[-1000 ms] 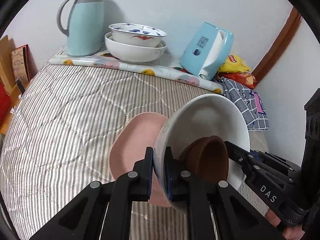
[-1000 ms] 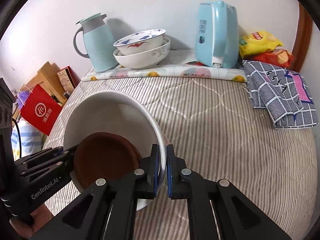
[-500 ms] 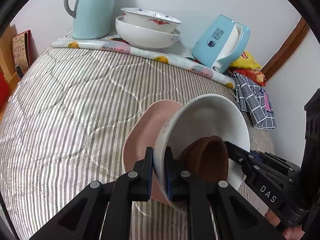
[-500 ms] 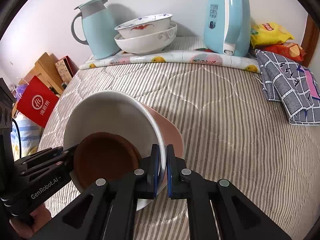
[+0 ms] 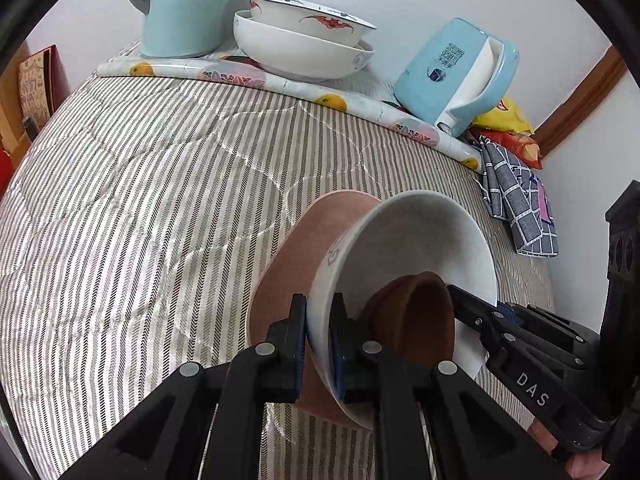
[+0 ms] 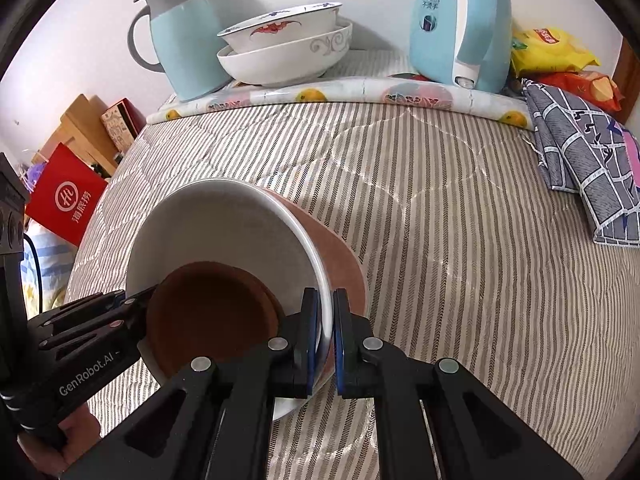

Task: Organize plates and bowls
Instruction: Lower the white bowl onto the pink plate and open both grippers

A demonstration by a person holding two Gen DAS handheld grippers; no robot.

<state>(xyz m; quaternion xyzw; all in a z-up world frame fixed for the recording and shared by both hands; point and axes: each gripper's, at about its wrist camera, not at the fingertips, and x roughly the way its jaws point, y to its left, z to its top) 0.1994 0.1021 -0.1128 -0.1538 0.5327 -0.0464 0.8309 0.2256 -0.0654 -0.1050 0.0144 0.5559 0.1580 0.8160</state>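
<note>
A white bowl [image 5: 420, 240] with a small brown bowl [image 5: 416, 320] lying inside it hangs tilted over a pink plate [image 5: 312, 248] that rests on the striped quilt. My left gripper [image 5: 318, 320] is shut on the white bowl's near rim. The right gripper [image 5: 472, 304] pinches the opposite rim. In the right wrist view, the right gripper [image 6: 326, 320] is shut on the white bowl [image 6: 224, 224], with the brown bowl [image 6: 212, 312] inside and the pink plate [image 6: 340, 264] just behind. The left gripper [image 6: 132, 304] grips the far rim. Whether bowl and plate touch, I cannot tell.
At the back, on a fruit-print mat [image 5: 280, 80], stand a teal jug [image 5: 188, 8], two stacked white bowls [image 5: 304, 40] and a blue kettle [image 5: 456, 76]. Snack bags [image 5: 508, 120] and a checked cloth [image 5: 516, 200] lie at the right. A red bag [image 6: 64, 196] stands beside the bed.
Both grippers have sunk with the white bowl toward the pink plate. The plate now shows behind the bowl in the right wrist view, where it was hidden a second ago.
</note>
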